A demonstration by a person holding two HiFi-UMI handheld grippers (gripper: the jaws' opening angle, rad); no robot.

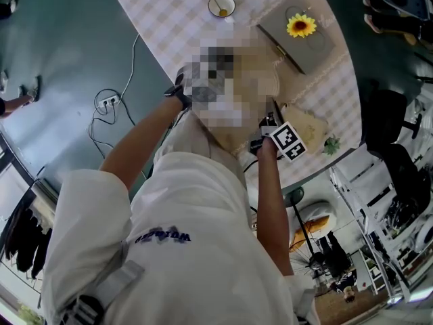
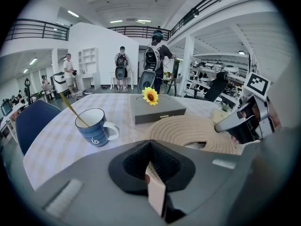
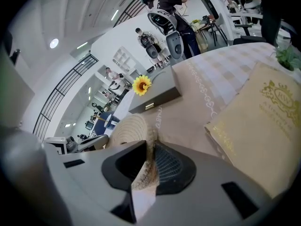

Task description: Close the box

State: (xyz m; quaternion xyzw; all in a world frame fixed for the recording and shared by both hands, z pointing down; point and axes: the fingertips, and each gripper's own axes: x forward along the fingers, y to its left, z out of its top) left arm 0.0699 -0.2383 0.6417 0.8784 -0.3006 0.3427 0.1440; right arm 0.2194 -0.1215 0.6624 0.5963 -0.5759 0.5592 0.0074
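Observation:
A flat grey box [image 1: 304,46] with a sunflower on its lid lies shut at the far side of the checked table [image 1: 169,12]; it also shows as the grey box [image 2: 157,109] and the grey box [image 3: 153,98]. In front of it lies a round woven mat [image 1: 260,73]. My right gripper [image 3: 146,161] is shut on the mat's rim [image 3: 134,128]. My left gripper [image 2: 151,166] is shut on a thin pale edge that looks like the same mat [image 2: 188,128]. In the head view the right gripper [image 1: 267,128] is at the mat's near right and the left gripper [image 1: 181,87] at its left, partly hidden.
A blue mug [image 2: 94,126] with a spoon stands at the far left of the table. A beige box with a gold crest [image 3: 263,126] lies at the right, a small plant [image 3: 287,55] beyond it. Cables and a power strip [image 1: 108,101] lie on the floor. People stand far off.

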